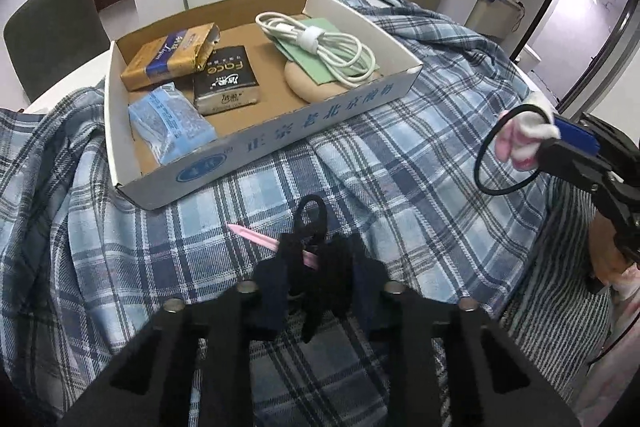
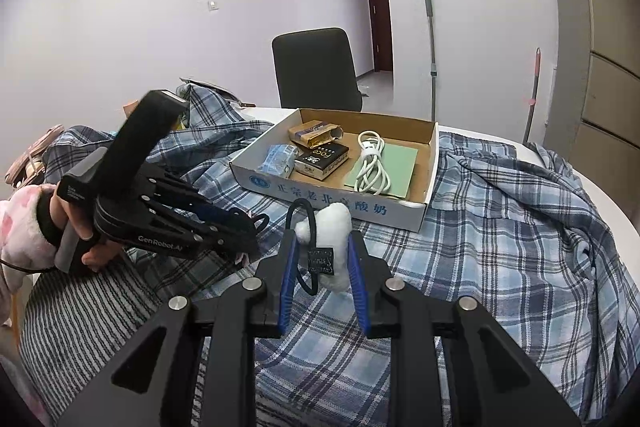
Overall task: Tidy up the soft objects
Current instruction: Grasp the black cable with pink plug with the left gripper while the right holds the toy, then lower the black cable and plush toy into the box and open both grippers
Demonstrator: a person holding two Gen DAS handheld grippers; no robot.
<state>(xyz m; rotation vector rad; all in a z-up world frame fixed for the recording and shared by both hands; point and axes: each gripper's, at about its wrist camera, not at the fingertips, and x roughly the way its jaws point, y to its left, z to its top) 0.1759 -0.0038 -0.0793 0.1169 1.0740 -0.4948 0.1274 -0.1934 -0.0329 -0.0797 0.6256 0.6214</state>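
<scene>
My left gripper (image 1: 318, 259) is shut on a black hair tie with a dark bow (image 1: 310, 227) and a pink clip (image 1: 260, 237), low over the plaid cloth (image 1: 360, 167). My right gripper (image 2: 322, 259) is shut on a white plush hair tie with a black elastic loop (image 2: 328, 231), and it shows at the right of the left wrist view (image 1: 520, 139). A shallow cardboard box (image 1: 256, 143) (image 2: 336, 195) lies ahead. It holds tissue packs (image 1: 172, 125), a white cable (image 1: 320, 43), a green pad (image 1: 320, 55) and a beige pad (image 1: 316, 87).
The plaid cloth covers a round white table (image 2: 600, 195). A striped grey cloth (image 2: 80, 307) hangs at the near side. A dark chair (image 2: 316, 71) stands behind the table. A mop handle (image 2: 430, 43) leans on the wall.
</scene>
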